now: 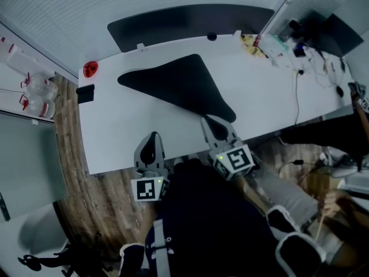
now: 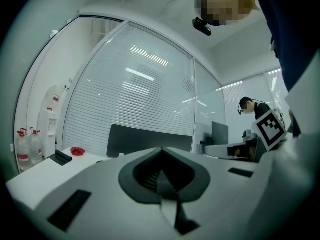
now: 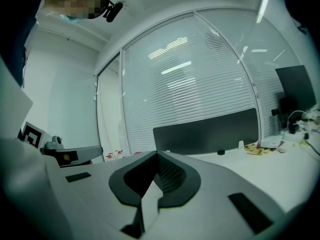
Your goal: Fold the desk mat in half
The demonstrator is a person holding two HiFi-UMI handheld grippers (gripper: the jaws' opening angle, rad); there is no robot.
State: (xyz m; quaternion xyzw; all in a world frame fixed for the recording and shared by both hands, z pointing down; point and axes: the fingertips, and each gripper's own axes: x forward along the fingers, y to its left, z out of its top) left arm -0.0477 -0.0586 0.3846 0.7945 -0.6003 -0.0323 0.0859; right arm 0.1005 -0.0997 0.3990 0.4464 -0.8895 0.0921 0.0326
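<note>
The black desk mat [image 1: 179, 88] lies on the white desk [image 1: 115, 137], bunched into a rough triangle with one point towards the near edge. My right gripper [image 1: 212, 123] hovers at the desk's front edge, just short of that near point, and nothing shows between its shut jaws [image 3: 156, 153]. To its left my left gripper [image 1: 153, 138] sits over the front edge, also shut and empty [image 2: 161, 149]. Both gripper views tilt upward at the glass wall, so neither shows the mat.
A black partition panel [image 1: 190, 25] stands along the desk's far edge. A red round item [image 1: 90, 68] and a small black block [image 1: 85, 93] sit at the left end. Cables and clutter [image 1: 277, 45] crowd the far right. Water bottles [image 1: 37, 88] stand on the floor at left.
</note>
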